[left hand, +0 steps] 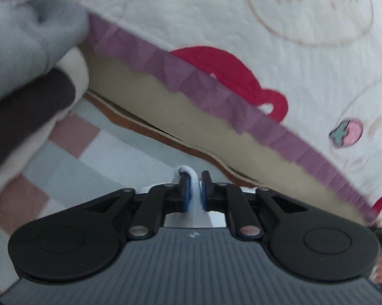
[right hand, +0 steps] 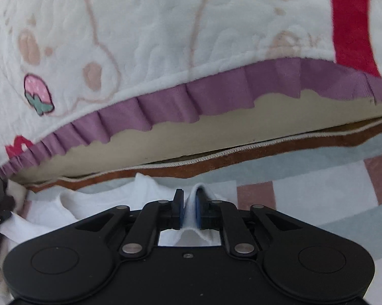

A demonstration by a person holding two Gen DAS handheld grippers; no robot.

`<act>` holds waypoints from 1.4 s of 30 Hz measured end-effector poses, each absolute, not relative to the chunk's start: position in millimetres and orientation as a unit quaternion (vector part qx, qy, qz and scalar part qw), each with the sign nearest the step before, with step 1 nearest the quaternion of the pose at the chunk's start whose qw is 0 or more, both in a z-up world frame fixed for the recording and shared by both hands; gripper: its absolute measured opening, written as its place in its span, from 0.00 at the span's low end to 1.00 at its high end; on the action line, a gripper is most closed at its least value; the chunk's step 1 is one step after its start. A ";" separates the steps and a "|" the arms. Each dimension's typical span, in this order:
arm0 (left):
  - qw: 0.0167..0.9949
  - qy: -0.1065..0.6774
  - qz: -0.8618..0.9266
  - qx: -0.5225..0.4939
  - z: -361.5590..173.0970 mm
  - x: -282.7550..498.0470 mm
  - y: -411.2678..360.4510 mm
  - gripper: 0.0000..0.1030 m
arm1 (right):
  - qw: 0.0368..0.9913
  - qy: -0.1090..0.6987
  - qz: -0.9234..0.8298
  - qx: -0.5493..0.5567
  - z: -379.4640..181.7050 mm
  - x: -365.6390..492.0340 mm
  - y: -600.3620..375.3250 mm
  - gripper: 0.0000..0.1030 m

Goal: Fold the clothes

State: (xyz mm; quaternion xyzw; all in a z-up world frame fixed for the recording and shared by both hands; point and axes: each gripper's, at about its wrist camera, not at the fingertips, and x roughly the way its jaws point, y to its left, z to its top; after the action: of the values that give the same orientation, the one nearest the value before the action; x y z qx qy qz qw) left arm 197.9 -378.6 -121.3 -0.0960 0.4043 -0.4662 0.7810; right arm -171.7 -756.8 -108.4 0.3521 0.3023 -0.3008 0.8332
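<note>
While both grippers point downward at a slant: we read the scene from the jaws outward.

Left jaws: nearly together, with a fold of the white garment (left hand: 194, 198) pinched between the blue pads (left hand: 187, 198); the cloth loops over the tip of the left finger.
Left gripper (left hand: 194, 190): tilted down toward the rug, low in its view; the picture is blurred.
Right jaws: nearly together as well, pinching a raised ridge of the same white cloth between blue pads (right hand: 198, 209).
Right gripper (right hand: 189, 208): angled down more steeply, over the garment and rug.
Garment: white, held at two points; in the right view we see it spread low to the left of the gripper (right hand: 94, 198), bunched, close above the rug; whether it touches the rug we cannot tell.
Rug (left hand: 71, 157): checked in pale blue, white and dusty pink, with a brown edge (right hand: 241, 158).
Bed: just beyond the rug, with a beige side panel (right hand: 203, 137).
Blanket (right hand: 152, 38): white, printed with bunnies, strawberries and red shapes, with a purple frill (right hand: 216, 94) hanging over the beige panel.
Pile at left: grey, cream and dark brown fabric (left hand: 25, 76) at the left edge of the left view, blurred.
Hands: hidden behind the grippers; only a blurred bit of a person shows at the frame edges.
</note>
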 end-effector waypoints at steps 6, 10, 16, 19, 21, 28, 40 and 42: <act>0.806 0.345 -0.481 -0.014 -115.6 176.7 -355.9 0.27 | 0.830 0.312 -0.362 0.288 -109.6 -202.0 -760.9 0.36; 0.804 0.333 -0.492 -0.005 -108.4 170.6 -339.3 0.28 | 0.860 0.323 -0.315 0.238 -105.6 -207.0 -739.8 0.35; 0.814 0.334 -0.475 0.002 -113.2 153.8 -315.6 0.30 | 0.892 0.354 -0.206 0.193 -110.2 -184.9 -682.0 0.39; 0.805 0.301 -0.506 0.078 -110.1 128.3 -318.7 0.30 | 0.893 0.374 -0.179 0.176 -117.9 -169.3 -661.7 0.41; 0.787 0.287 -0.535 0.113 -106.6 111.4 -325.4 0.30 | 0.890 0.391 -0.171 0.164 -125.8 -158.3 -653.4 0.42; 0.741 0.336 -0.561 0.156 -121.8 105.4 -373.6 0.34 | 0.883 0.435 -0.135 0.117 -146.1 -114.1 -637.3 0.42; 0.800 0.298 -0.473 0.216 -131.7 134.3 -454.1 0.42 | 0.880 0.376 -0.270 0.110 -122.6 -66.9 -687.8 0.37; 0.824 0.296 -0.442 0.195 -124.4 149.4 -452.0 0.42 | 0.877 0.363 -0.294 0.111 -115.5 -79.1 -701.7 0.37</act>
State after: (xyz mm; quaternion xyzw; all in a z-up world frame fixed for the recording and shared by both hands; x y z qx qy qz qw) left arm 149.4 -452.0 -124.4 0.1949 0.2963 -0.4423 0.8238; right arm -79.1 -701.7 -115.5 0.1108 0.3627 -0.2940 0.8773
